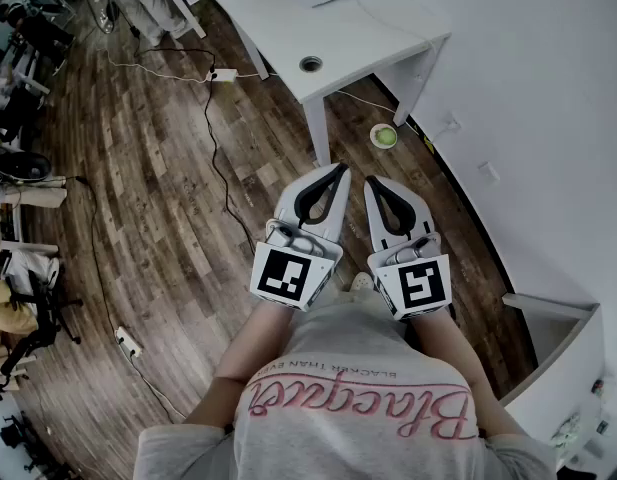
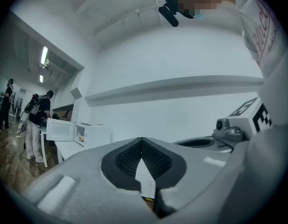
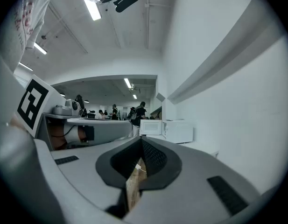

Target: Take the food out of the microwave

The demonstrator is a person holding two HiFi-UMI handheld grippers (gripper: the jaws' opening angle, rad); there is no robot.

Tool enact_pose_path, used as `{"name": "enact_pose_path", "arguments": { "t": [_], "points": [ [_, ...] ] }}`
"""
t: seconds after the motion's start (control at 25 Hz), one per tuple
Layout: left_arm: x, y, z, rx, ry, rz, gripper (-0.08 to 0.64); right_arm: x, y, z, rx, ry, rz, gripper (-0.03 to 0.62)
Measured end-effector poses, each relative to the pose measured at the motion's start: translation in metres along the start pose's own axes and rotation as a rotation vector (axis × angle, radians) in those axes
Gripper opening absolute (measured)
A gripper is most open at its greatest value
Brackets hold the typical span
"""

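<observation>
My left gripper and right gripper are empty, fingers pressed together. The open microwave stands far off on the tabletop, food possibly inside. If I reach in without spreading them, I'd shove it.

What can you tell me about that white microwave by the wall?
The microwave is a small white box, plastic or painted metal by its look, standing upright on a white table beside the white wall. Its door stands open, swung out sideways. A yellowish patch shows inside, too small to identify. Nothing else touches it.
</observation>
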State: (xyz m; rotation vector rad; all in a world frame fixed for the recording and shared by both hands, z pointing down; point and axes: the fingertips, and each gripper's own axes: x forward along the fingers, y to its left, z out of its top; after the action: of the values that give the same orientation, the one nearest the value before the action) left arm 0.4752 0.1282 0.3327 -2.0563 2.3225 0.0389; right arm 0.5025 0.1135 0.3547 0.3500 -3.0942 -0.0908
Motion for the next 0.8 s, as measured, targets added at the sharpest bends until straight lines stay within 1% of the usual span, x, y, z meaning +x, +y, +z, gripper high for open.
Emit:
{"name": "enact_pose_path", "arguments": {
  "t": [0.12, 0.2, 0.4, 0.6, 0.8],
  "points": [
    [0.0, -0.012, 0.001, 0.018, -0.003, -0.003, 0.004, -0.009, 0.0, -0.002, -0.004, 0.001, 0.014, 0.009],
    [0.001, -0.013, -0.002, 0.015, -0.002, 0.002, 0.005, -0.012, -0.001, -0.003, -0.01, 0.008, 0.018, 0.009],
    [0.004, 0.005, -0.005, 0.013, 0.0, -0.003, 0.005, 0.006, -0.006, -0.002, -0.016, 0.009, -0.014, 0.009],
    [0.0, 0.057, -0.007, 0.008, -0.002, -0.006, 0.005, 0.046, 0.013, -0.003, -0.003, 0.016, -0.028, 0.009],
    [-0.009, 0.122, -0.007, 0.0, 0.008, -0.012, 0.005, 0.098, 0.036, -0.002, 0.008, 0.032, -0.088, 0.009]
  ]
}}
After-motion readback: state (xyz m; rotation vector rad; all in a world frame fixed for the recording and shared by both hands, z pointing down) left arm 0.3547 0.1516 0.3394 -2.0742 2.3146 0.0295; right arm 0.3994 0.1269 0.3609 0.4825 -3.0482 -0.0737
